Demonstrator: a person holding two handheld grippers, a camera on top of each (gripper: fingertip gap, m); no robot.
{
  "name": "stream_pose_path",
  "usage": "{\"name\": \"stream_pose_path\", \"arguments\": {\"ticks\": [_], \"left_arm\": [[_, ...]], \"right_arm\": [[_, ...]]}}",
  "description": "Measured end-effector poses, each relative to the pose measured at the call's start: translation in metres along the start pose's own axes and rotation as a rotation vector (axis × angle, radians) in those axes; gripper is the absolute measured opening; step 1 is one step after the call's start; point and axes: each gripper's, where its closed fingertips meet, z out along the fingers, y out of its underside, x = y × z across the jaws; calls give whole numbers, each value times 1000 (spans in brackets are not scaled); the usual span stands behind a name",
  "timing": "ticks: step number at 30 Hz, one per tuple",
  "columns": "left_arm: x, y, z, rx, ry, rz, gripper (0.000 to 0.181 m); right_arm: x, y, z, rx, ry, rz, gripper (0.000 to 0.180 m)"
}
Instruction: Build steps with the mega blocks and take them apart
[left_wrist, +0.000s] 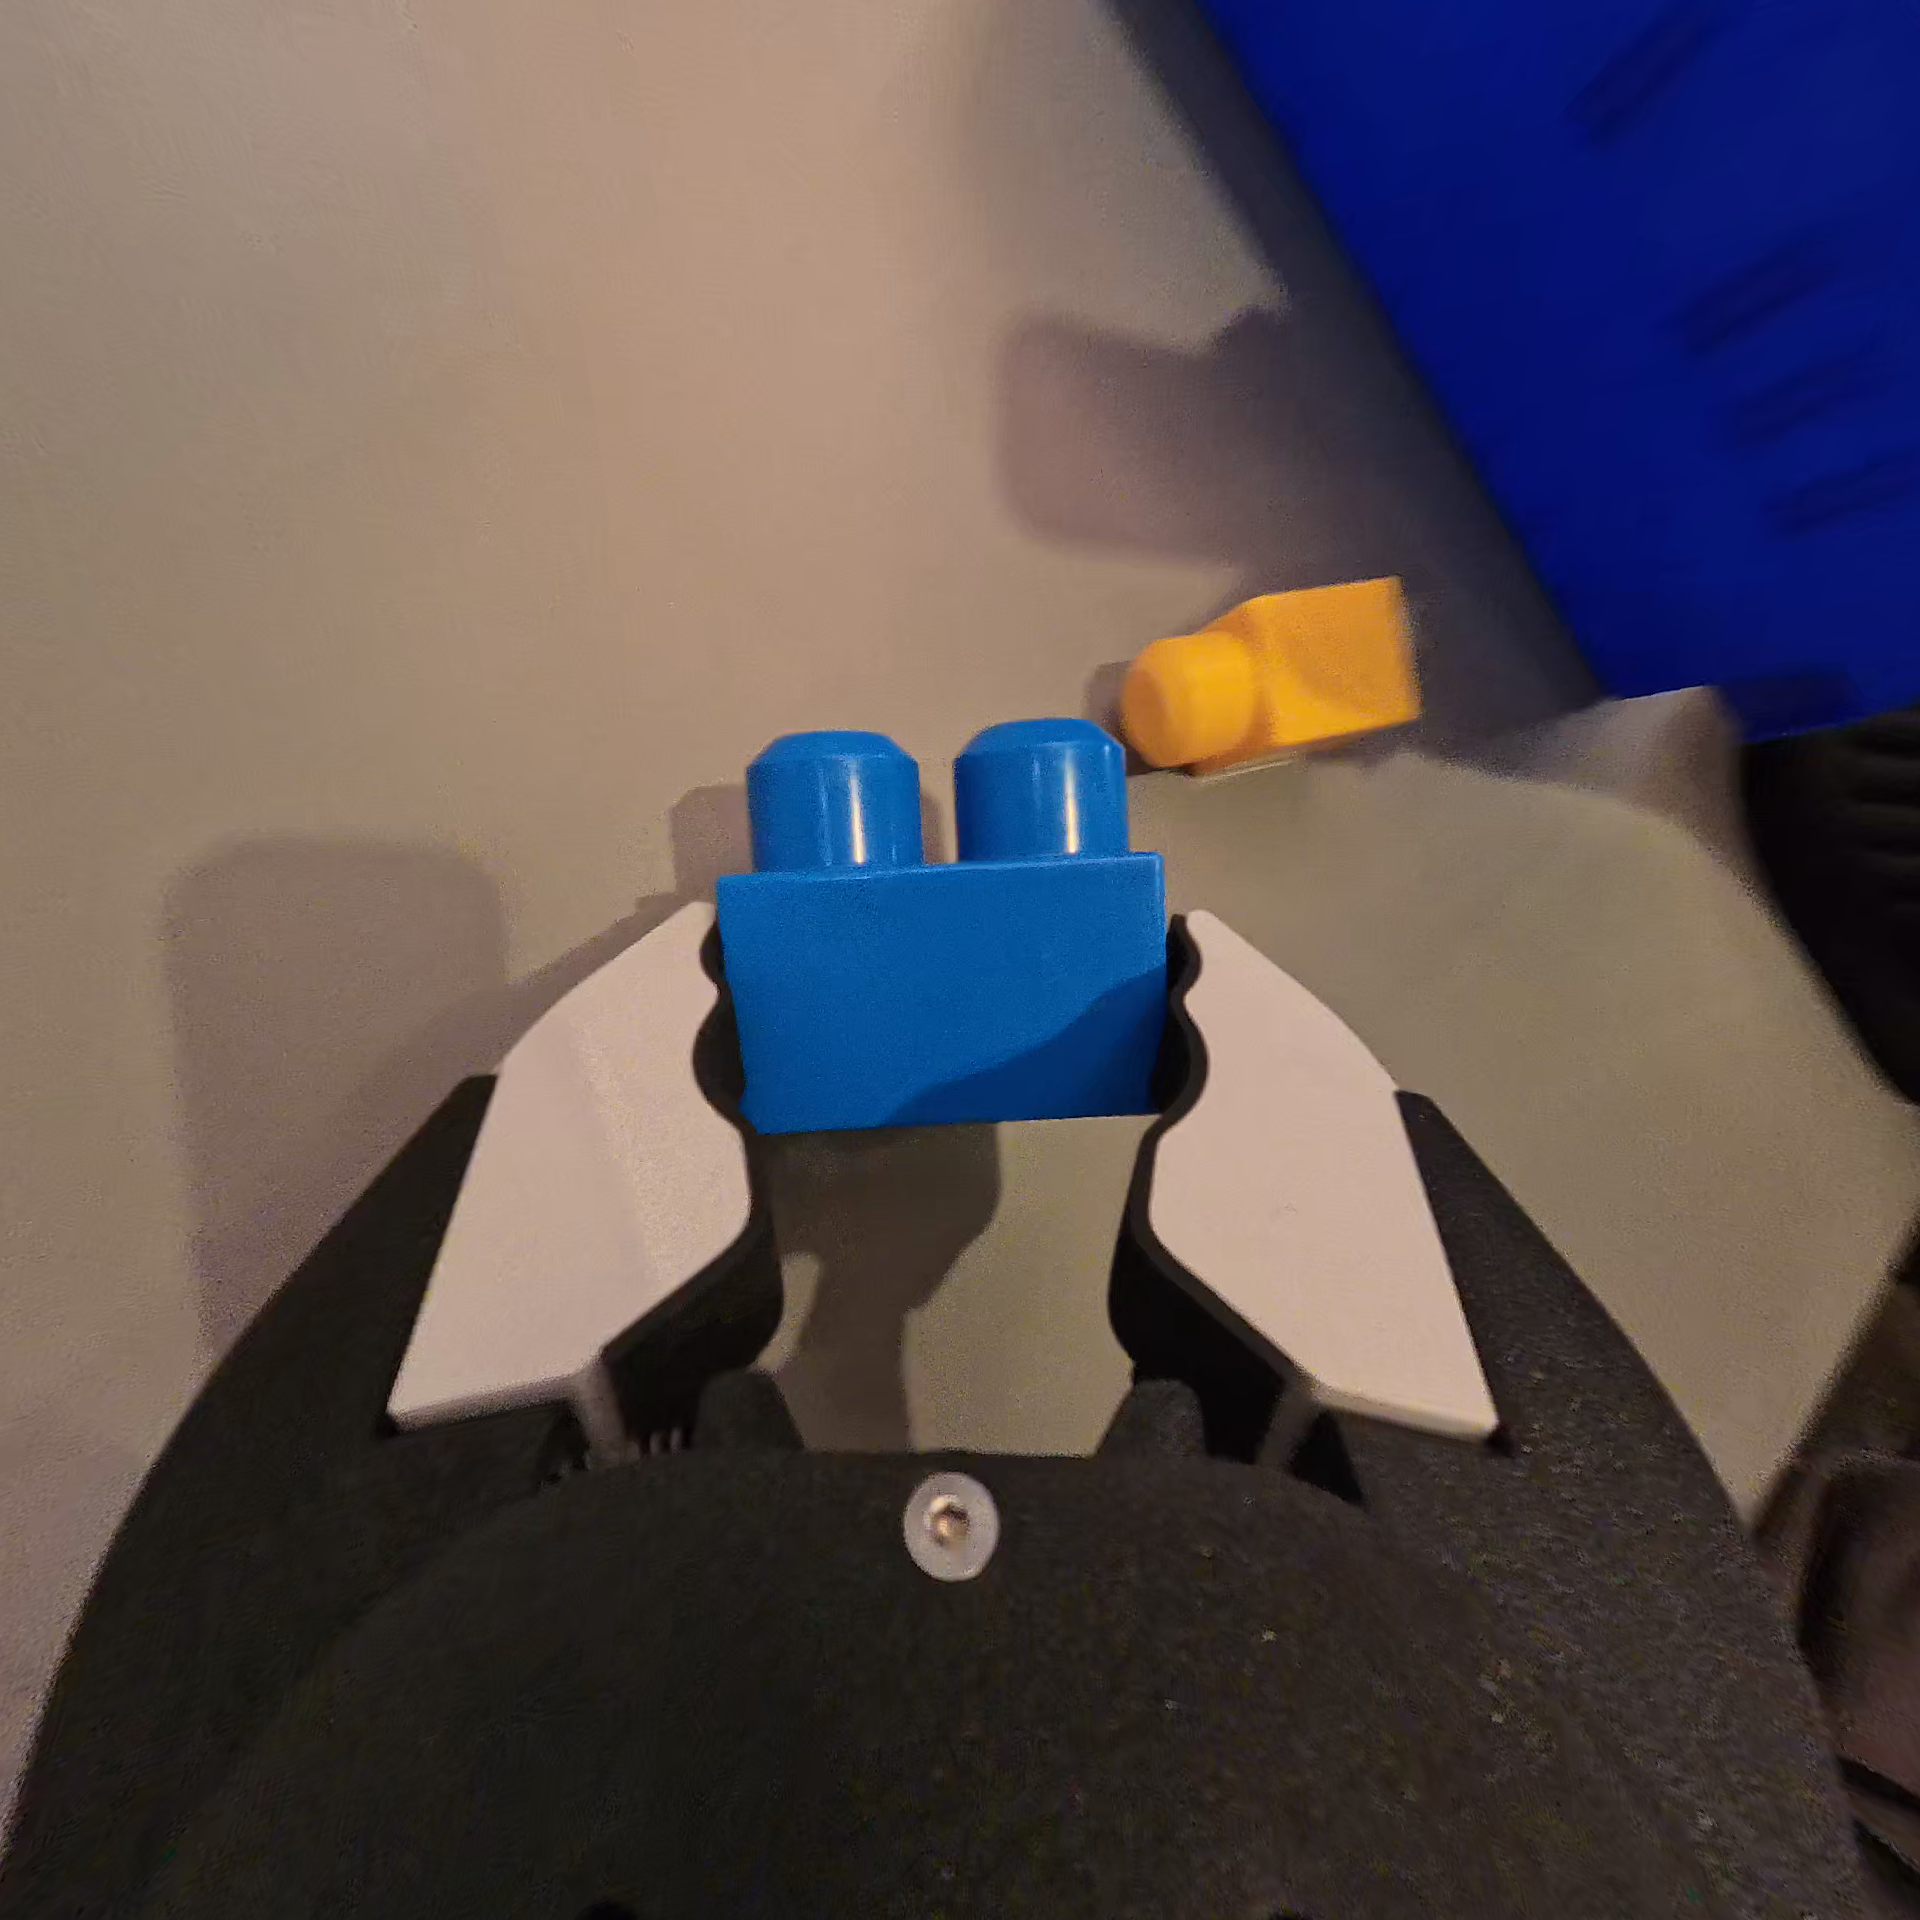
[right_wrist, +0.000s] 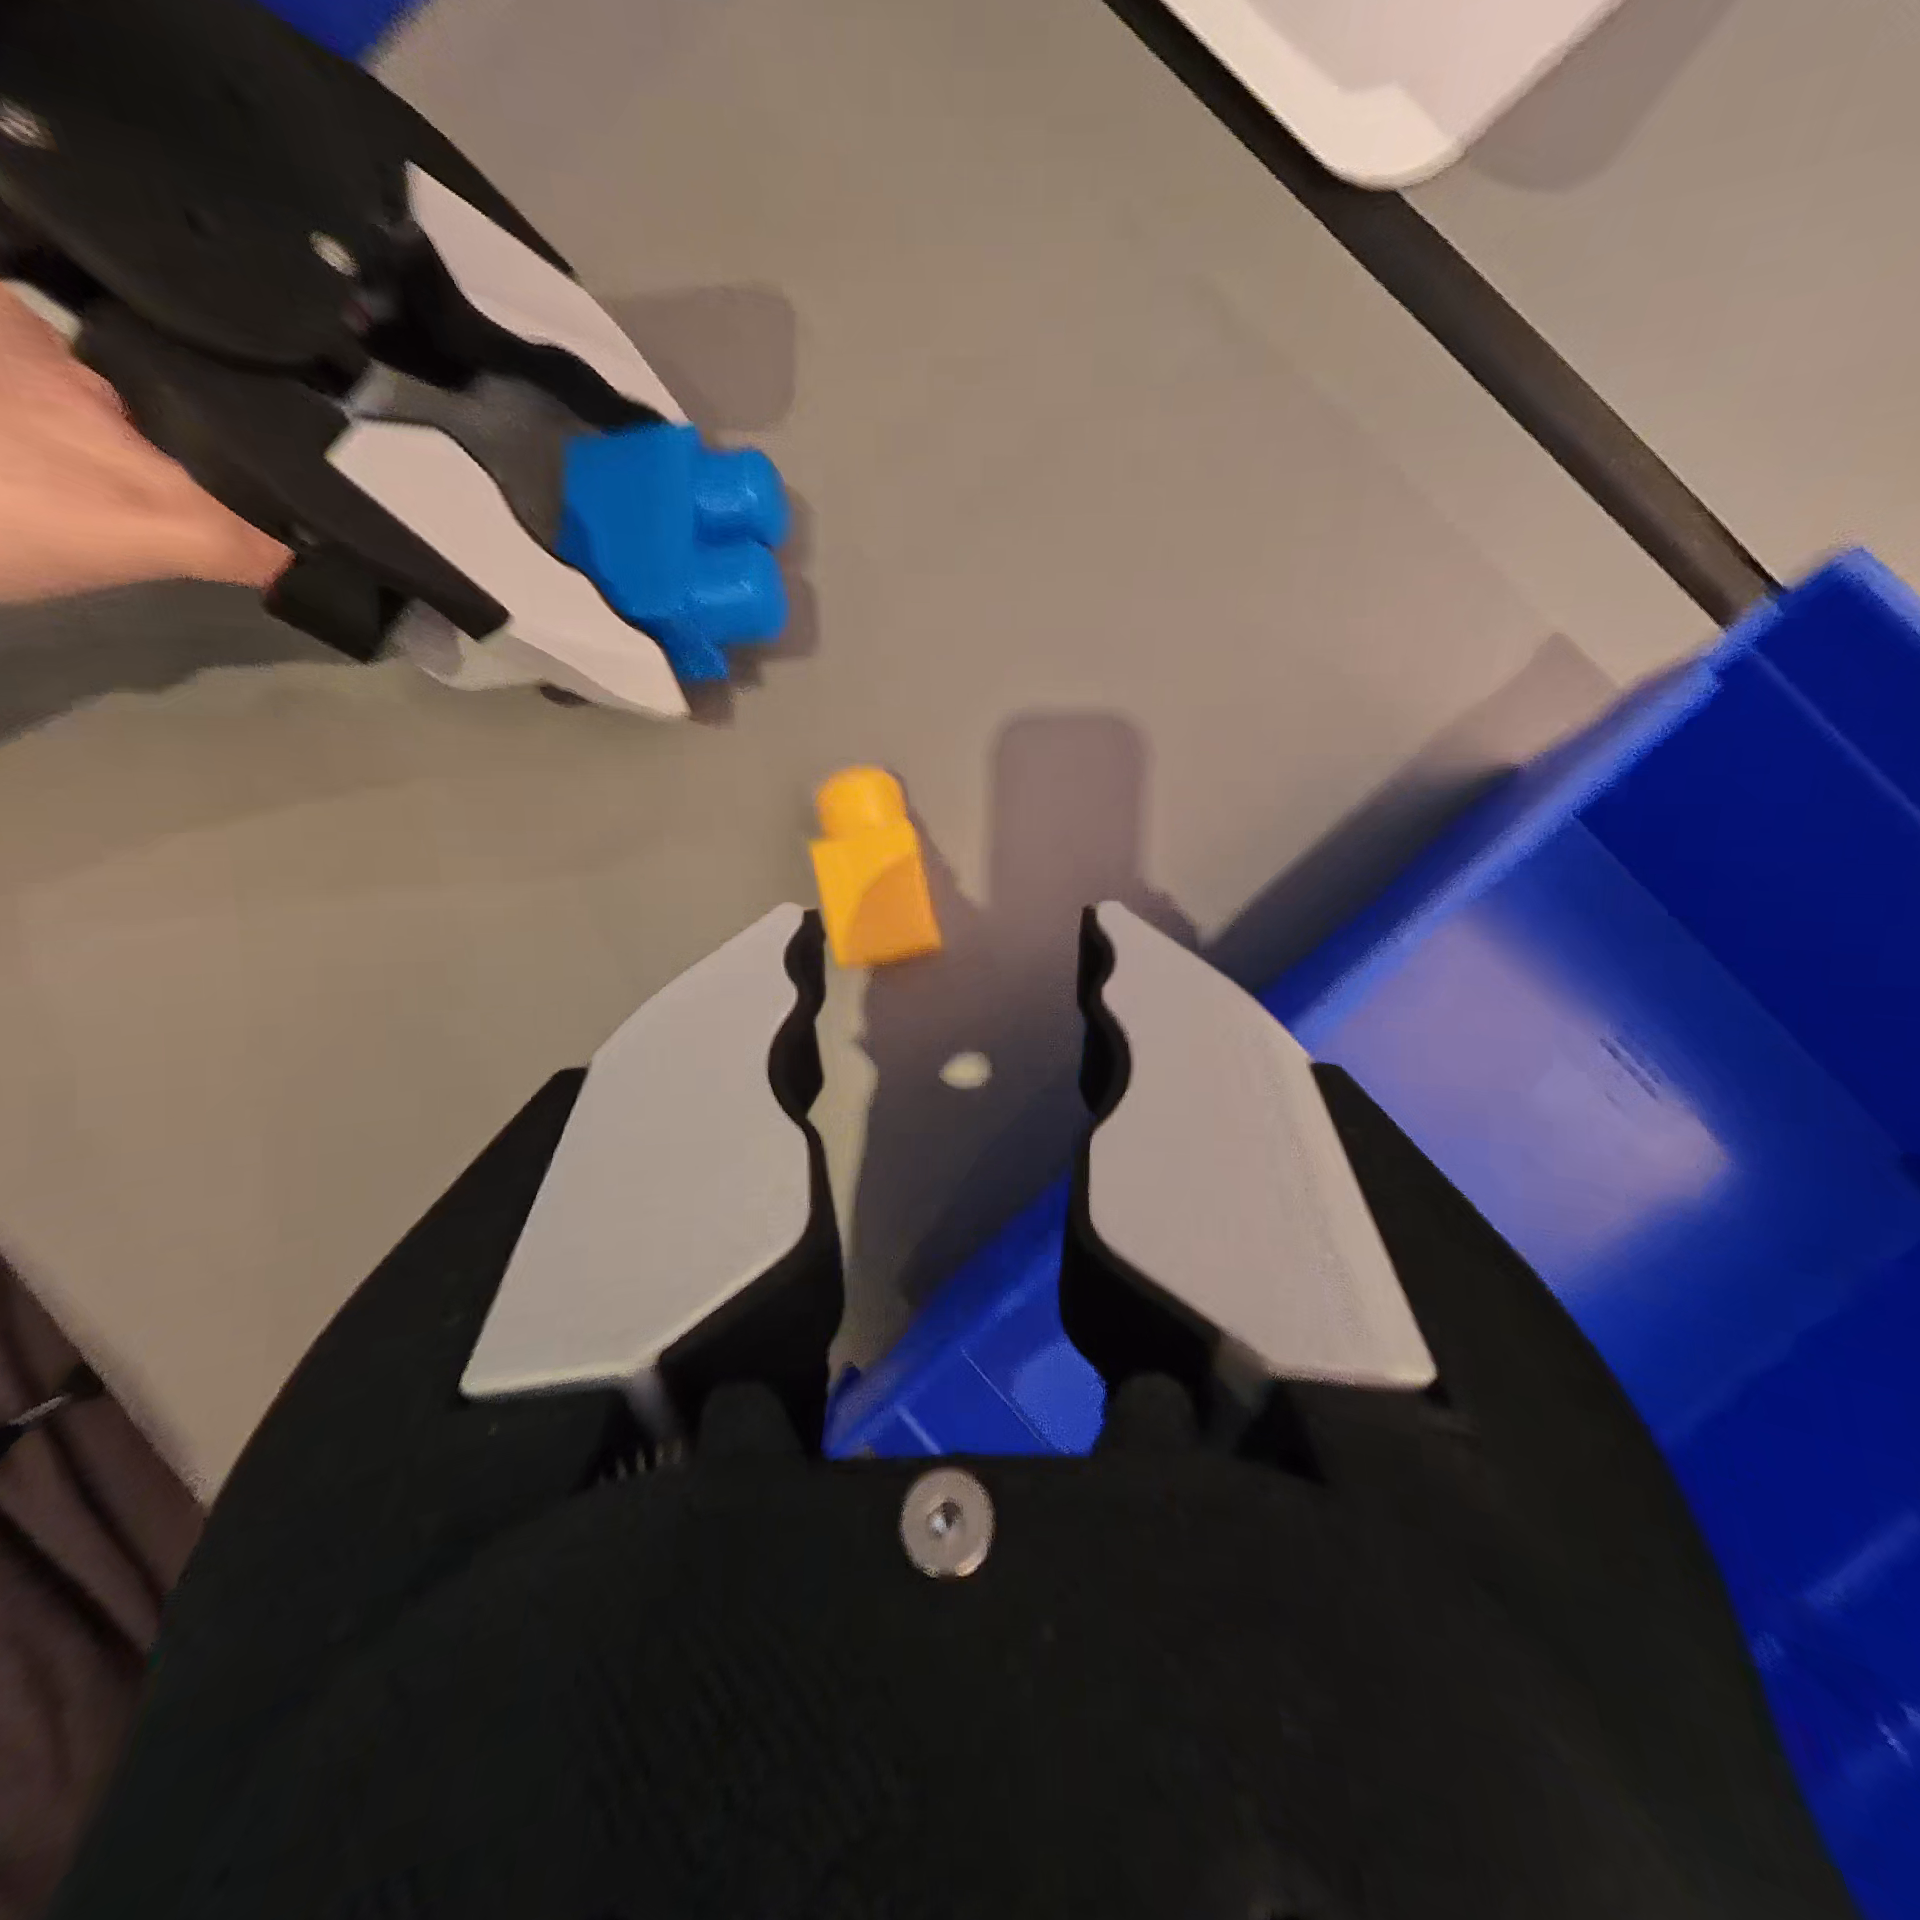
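Found the left gripper clamped on a blue two-stud block, jaws pressed against its two short ends, studs pointing away from the camera. Judged that block to be carried clear of the grey table, going by the shadows under it, though blur left that unsure. Placed it out from the blue bin, farther from the bin than anything else in play. Noted a person's hand behind that gripper in the right wrist view.

Found the right gripper with jaws apart and nothing between them, hanging over the bin's near corner. Spotted a yellow one-stud block lying on its side on the table, near the bin's outer wall, between the bin and the blue block, just ahead of the right gripper's left fingertip but not touched by it.

Saw no two blocks joined anywhere, and no steps standing beside the bin. Could not make out the bin's inside through the blur, so could not count any blocks there. Could not tell from these views alone whether building had barely begun or taking apart was nearly over. Judged, if building, nearly everything left: first base piece to set down beside the bin, the yellow block to pick up and press on, further blocks to fetch, then the whole stair to pull apart
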Motion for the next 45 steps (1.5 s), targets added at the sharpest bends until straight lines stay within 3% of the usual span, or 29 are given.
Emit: {"name": "stream_pose_path", "arguments": {"ticks": [6, 8, 11, 13, 15, 20, 21, 23, 25, 30, 35, 37, 42, 45], "left_arm": [[48, -36, -69, 387, 289, 31, 78], [52, -46, -97, 531, 228, 90, 78], [48, -50, -121, 629, 10, 212, 78], [48, -52, -131, 660, -122, 288, 78], [47, -51, -132, 640, -232, 342, 78], [54, -50, -121, 602, -314, 426, 78], [56, -49, -119, 593, -321, 440, 78], [54, -49, -115, 578, -364, 468, 78], [58, -50, -117, 604, -367, 498, 77], [73, -51, -141, 693, -217, 483, 85], [109, -40, -166, 747, 268, 411, 77], [116, -34, -169, 706, 396, 402, 65], [115, -29, -156, 654, 378, 436, 59], [125, -23, -148, 594, 420, 458, 44]], "right_arm": [[-48, -59, 1, 364, -276, -128, 48], [-56, -76, -12, 493, -390, -12, 48], [-70, -98, -39, 673, -690, 258, 49], [-78, -97, -31, 631, -743, 326, 49], [-87, -94, -15, 576, -713, 325, 63], [-119, -91, 4, 506, -783, 330, 66], [-120, -90, 8, 500, -777, 325, 65], [-124, -88, 8, 488, -825, 311, 37], [-122, -87, 8, 480, -842, 300, 36], [-116, -87, -14, 527, -891, 176, 35], [-122, -77, -45, 545, -872, -98, 35], [-128, -72, -55, 551, -853, -195, 35], [-137, -61, -63, 519, -819, -308, 35], [-141, -52, -56, 463, -787, -376, 35]]}}
